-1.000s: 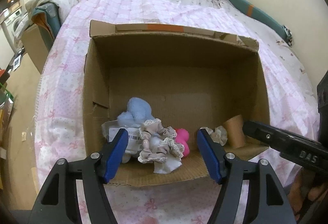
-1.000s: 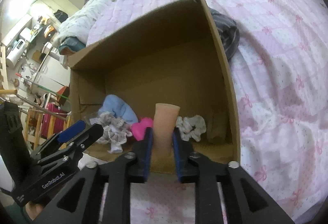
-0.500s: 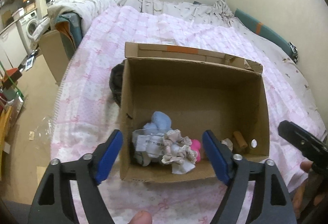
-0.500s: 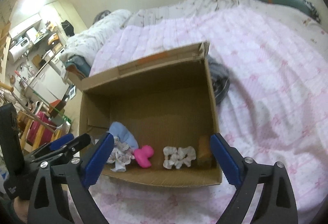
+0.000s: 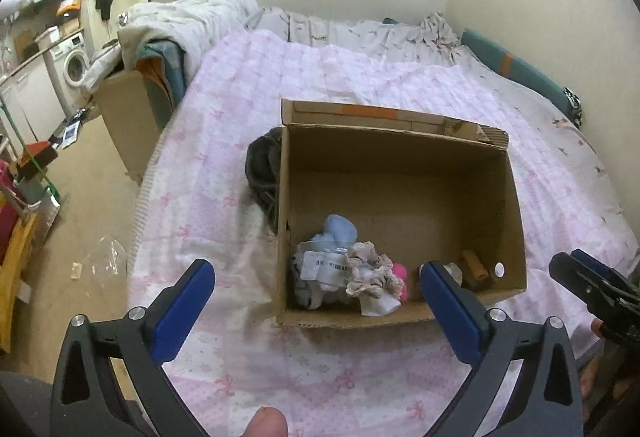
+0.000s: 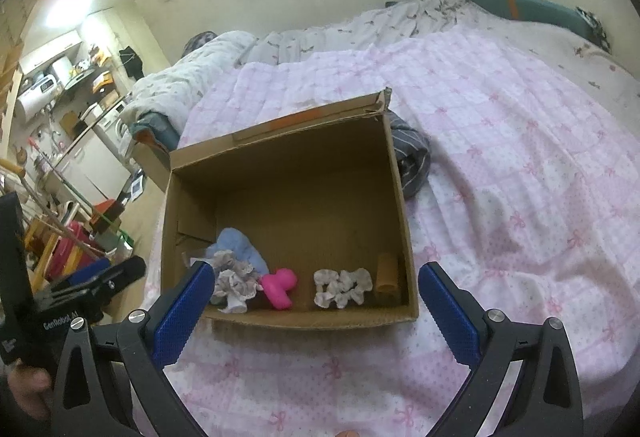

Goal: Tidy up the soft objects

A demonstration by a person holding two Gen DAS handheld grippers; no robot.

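- Inside, along the near wall of the cardboard box (image 6: 400,197), the soft objects were seen gathered: a light-blue plush (image 6: 240,247), a beige lace-edged scrunchie (image 6: 234,279), a bright pink toy (image 6: 279,287), a white frilled scrunchie (image 6: 342,287) and a tan cylinder (image 6: 386,273).
- One of each was counted in the right wrist view, five pieces in all; a white tagged packet (image 5: 324,267) was also shown in the left wrist view, beside the blue plush.
- One box was seen, its top open, set on a pink bow-patterned quilt (image 6: 500,177) spread over the bed.
- A dark striped cloth (image 6: 412,161) was pressed against the outside of the box.
- Both tools were held outside the box, at its near side: the left gripper (image 5: 316,301) and the right gripper (image 6: 316,301) were spread wide, with nothing grasped.
- Beyond the box, a rumpled white duvet (image 5: 192,25) and a washing machine (image 5: 76,63) were visible.
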